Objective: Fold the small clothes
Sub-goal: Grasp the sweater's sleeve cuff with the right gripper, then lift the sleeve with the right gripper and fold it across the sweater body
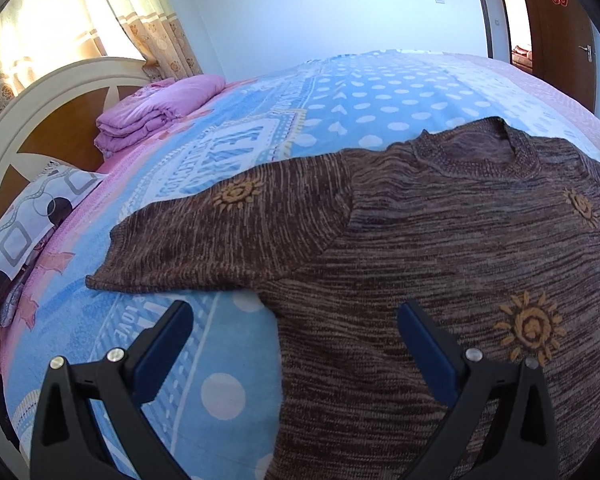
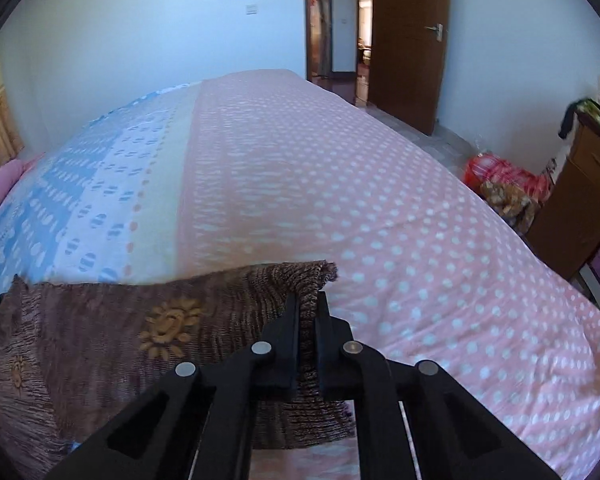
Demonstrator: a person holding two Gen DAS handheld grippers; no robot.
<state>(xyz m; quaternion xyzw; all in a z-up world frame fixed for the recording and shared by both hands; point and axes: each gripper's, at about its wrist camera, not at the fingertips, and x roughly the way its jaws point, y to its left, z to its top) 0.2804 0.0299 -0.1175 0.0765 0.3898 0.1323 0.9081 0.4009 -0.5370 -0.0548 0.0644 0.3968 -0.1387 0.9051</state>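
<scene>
A brown knit sweater (image 1: 440, 240) with yellow sun motifs lies spread on the bed, neck away from me, one sleeve (image 1: 228, 236) stretched out to the left. My left gripper (image 1: 296, 312) is open and empty, hovering over the sweater's left side just below the sleeve. In the right wrist view the sweater (image 2: 112, 340) lies at lower left. My right gripper (image 2: 307, 300) is shut on the sweater's other sleeve end (image 2: 312, 276) and holds it pinched and raised off the bedspread.
The bed has a blue and pink dotted bedspread (image 1: 228, 360) (image 2: 340, 180). A folded pink quilt (image 1: 156, 108) and a patterned pillow (image 1: 32, 220) lie by the headboard (image 1: 16, 128). A wooden cabinet (image 2: 580, 192) and red bags (image 2: 500, 180) stand beside the bed; a brown door (image 2: 408, 40) is open.
</scene>
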